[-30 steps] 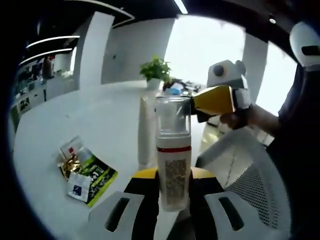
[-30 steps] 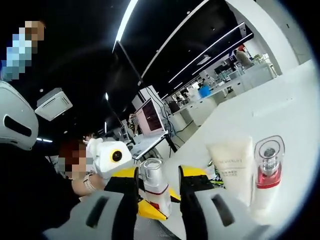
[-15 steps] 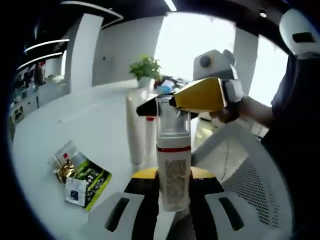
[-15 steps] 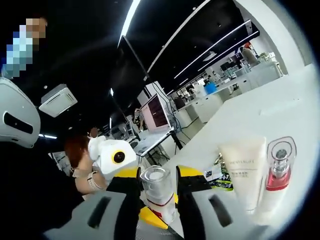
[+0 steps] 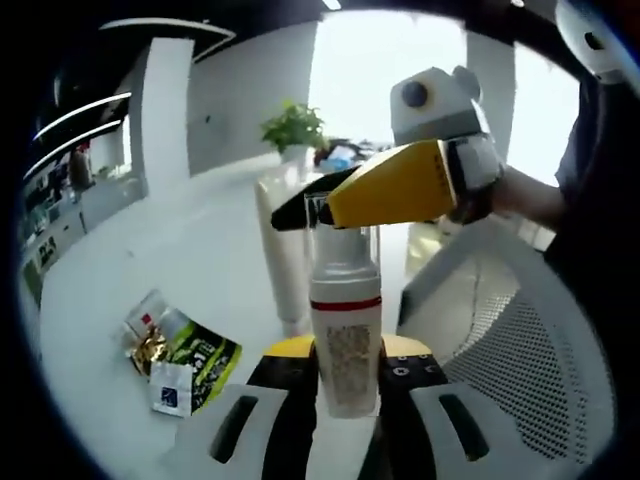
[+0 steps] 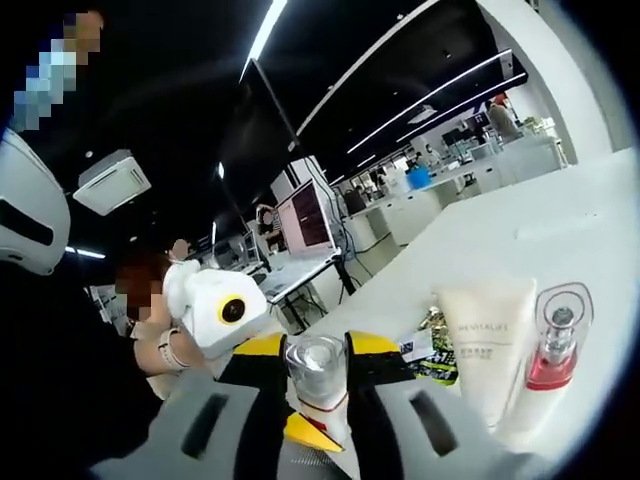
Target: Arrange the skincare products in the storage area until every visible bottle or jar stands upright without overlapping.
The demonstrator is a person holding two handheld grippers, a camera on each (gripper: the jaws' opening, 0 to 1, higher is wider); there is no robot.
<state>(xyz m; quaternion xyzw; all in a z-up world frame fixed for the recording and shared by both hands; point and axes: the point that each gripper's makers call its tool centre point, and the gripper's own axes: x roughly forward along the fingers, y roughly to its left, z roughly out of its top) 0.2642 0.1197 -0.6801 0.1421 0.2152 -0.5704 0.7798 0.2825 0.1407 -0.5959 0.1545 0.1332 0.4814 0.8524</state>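
Observation:
A pump bottle (image 5: 345,335) with a white printed body, a red band and a clear cap stands upright between my left gripper's (image 5: 345,358) jaws, which are shut on its body. My right gripper (image 5: 338,208) reaches in from the right in the left gripper view, its yellow jaws closed across the clear cap. In the right gripper view that cap (image 6: 318,368) sits pinched between the right gripper's (image 6: 315,355) jaws. A white tube (image 6: 487,345) and a pink bottle (image 6: 552,350) with a clear cap stand upright on the white table to the right.
Several foil sachets (image 5: 180,350) lie on the white table (image 5: 150,260) at the left. The white tube (image 5: 283,250) rises behind the held bottle. A white mesh chair (image 5: 500,340) is at the right, a potted plant (image 5: 295,130) far back. A person's hand (image 6: 160,350) holds the left gripper.
My right gripper has moved in over the bottle's top and its jaws have narrowed onto the clear cap. The left gripper still holds the bottle; both views have shifted slightly.

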